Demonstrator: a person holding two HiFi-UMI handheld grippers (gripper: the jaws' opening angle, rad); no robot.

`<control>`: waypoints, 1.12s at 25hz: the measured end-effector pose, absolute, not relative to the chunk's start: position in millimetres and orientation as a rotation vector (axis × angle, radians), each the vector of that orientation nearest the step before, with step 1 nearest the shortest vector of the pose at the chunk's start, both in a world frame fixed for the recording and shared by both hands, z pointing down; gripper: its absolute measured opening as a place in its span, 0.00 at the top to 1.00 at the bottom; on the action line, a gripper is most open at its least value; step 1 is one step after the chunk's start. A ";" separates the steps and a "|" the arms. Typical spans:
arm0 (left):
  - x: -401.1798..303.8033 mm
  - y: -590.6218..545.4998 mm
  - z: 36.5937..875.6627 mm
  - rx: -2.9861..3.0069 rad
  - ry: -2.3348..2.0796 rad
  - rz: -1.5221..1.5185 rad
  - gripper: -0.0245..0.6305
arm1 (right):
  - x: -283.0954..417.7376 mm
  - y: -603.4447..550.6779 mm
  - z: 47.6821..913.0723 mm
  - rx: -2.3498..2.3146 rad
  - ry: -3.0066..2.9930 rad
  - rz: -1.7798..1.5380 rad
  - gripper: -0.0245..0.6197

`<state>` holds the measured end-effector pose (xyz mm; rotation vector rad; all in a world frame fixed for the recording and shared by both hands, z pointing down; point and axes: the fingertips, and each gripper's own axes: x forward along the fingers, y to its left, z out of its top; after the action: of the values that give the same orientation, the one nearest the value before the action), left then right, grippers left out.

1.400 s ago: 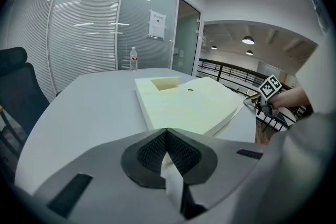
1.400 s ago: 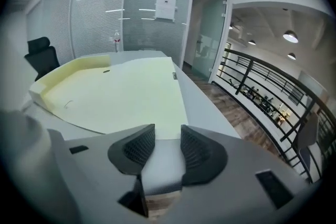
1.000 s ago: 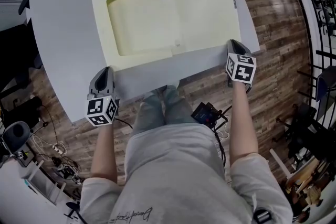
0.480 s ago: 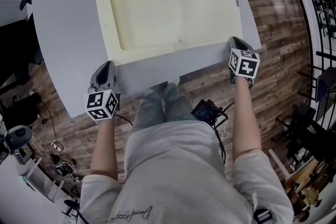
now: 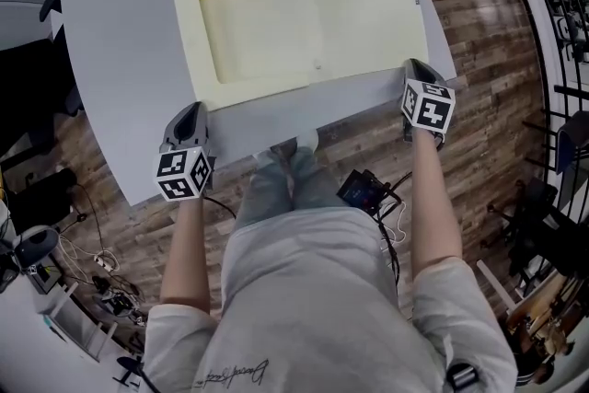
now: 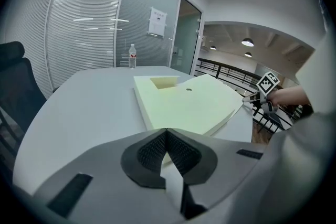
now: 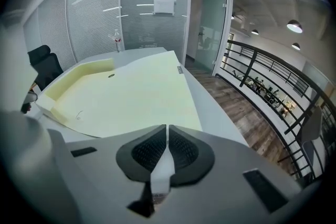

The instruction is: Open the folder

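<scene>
Left gripper [image 6: 167, 131] first: jaws pressed together at the tips, nothing pinched between the pads; it's angled down over the near edge of the grey table [image 5: 120, 32], and the near left corner of the folder [image 6: 189, 107] sits just ahead of its tips; can't tell if they actually touch it. Right gripper [image 7: 167, 128] is the same story; jaws closed to a thin slit, empty, tilted down at the table's near right edge with the folder's near right corner [image 7: 131, 97] right in front of it.

From the head view the left gripper [image 5: 191, 112] and right gripper [image 5: 415, 66] bracket the folder [image 5: 368, 14] at its two near corners, well apart from each other. The folder is pale yellow and lies flat around the middle of the table; there's a sunken panel on its left half and a small round hole near the far edge; the right half looks flat and smooth.

Further out: a water bottle [image 6: 132, 55] stands at the far end of the table, well away from the folder; a black chair [image 6: 16, 86] sits beside the table; glass walls with blinds behind it; wood floor [image 5: 479, 60] below, with a black device with cables [image 5: 363, 191] next to the person's legs.
</scene>
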<state>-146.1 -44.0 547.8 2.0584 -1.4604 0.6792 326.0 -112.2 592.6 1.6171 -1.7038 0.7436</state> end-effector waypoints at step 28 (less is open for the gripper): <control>-114.7 -41.6 462.4 2.324 -1.327 0.436 0.95 | 252.6 -131.0 465.3 1.622 -1.991 0.492 0.91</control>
<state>-114.7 -41.6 462.4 2.3236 -1.3267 0.4357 252.6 -131.0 465.3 1.6217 -1.9909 0.4918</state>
